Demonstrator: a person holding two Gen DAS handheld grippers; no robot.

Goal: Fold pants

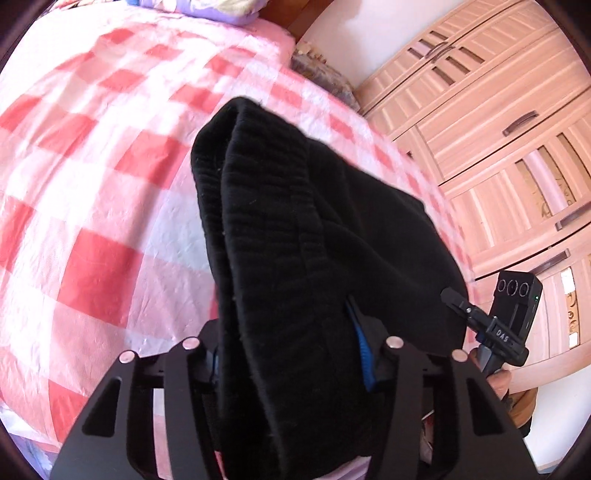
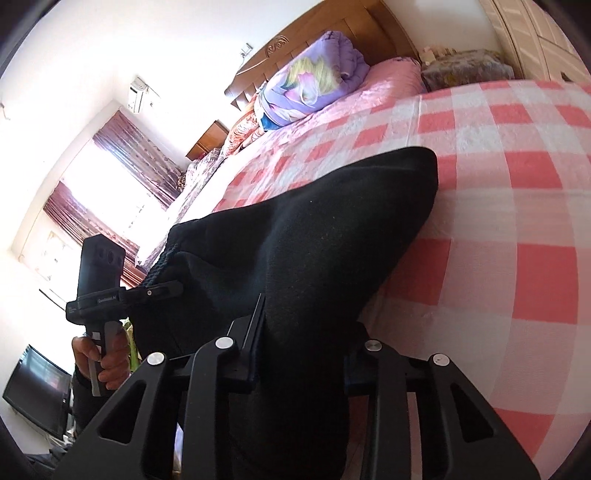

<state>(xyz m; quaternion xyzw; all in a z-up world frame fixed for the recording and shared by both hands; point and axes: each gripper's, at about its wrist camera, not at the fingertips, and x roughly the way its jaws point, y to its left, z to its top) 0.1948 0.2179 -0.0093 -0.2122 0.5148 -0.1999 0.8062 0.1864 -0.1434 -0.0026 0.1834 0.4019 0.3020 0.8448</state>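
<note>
— Over the bed, on its pink-and-white checked cover: black pants, bunched and lifted, ribbed waistband topmost in the left wrist view.
— Left gripper?
— Clamped on the pants; cloth fills the gap between the jaws and drapes down over them. Blue pad just showing at the right edge of the fabric.
— Further right?
— Right gripper, also clamped on the pants, one black finger pressed against the cloth. Seen from the left view, gripped by a hand before a pale wooden wardrobe.
— Beyond?
— Purple bedding by a wooden headboard.
</note>
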